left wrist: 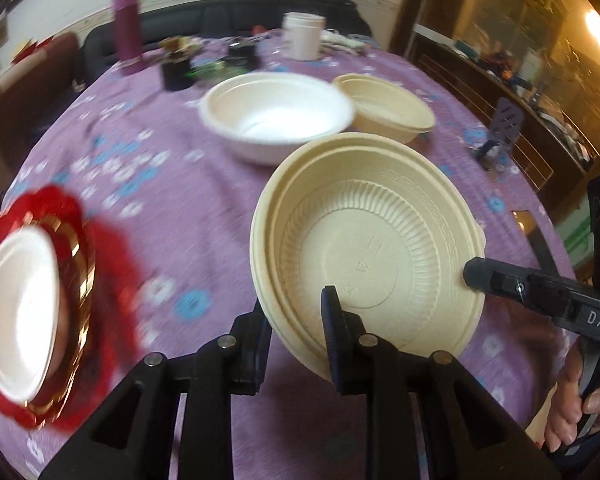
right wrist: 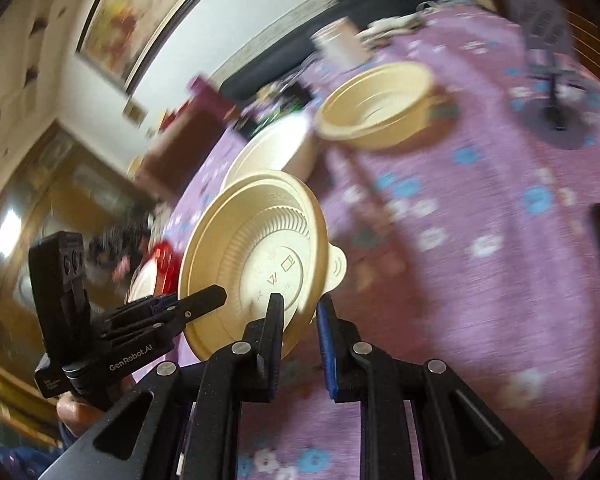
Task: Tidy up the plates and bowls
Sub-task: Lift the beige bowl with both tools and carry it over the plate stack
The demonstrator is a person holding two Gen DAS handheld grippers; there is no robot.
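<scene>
Red scalloped plate [left wrist: 100, 280] at far left of the left wrist view, blurred, lying on the purple floral tablecloth [left wrist: 188, 208]; gold-rimmed plate [left wrist: 80, 280] on top of it, white plate [left wrist: 20, 308] stacked on that; further back a maroon bottle [left wrist: 127, 28] and small dark clutter, too blurred to name; mid-table a white bowl [left wrist: 276, 116] upright, a beige bowl [left wrist: 384, 104] just beside it on its right, touching or nearly, cannot tell which; white jar [left wrist: 303, 35] behind them near the table's far edge; nearer the camera a tilted beige bowl [left wrist: 364, 248], ribbed inside facing the lens, lifted off the cloth; left gripper [left wrist: 296, 312] clamped on its lower rim, one finger outside the wall, the other inside; right gripper [left wrist: 476, 274] reaches in from the right and its tip meets the bowl's right edge, hand [left wrist: 580, 412] on its handle at lower right; small purple stand [left wrist: 504, 128] on the table's right side, wooden cabinet beyond. Right wrist view, left to right: left gripper [right wrist: 216, 296] enters from the left, tip on the tilted beige bowl [right wrist: 256, 256] rim; right gripper [right wrist: 298, 308] pinches the same bowl's lower right rim by its tab, jaws narrow; white bowl [right wrist: 272, 152] behind it, beige bowl [right wrist: 376, 108] further right; both blurred.
</scene>
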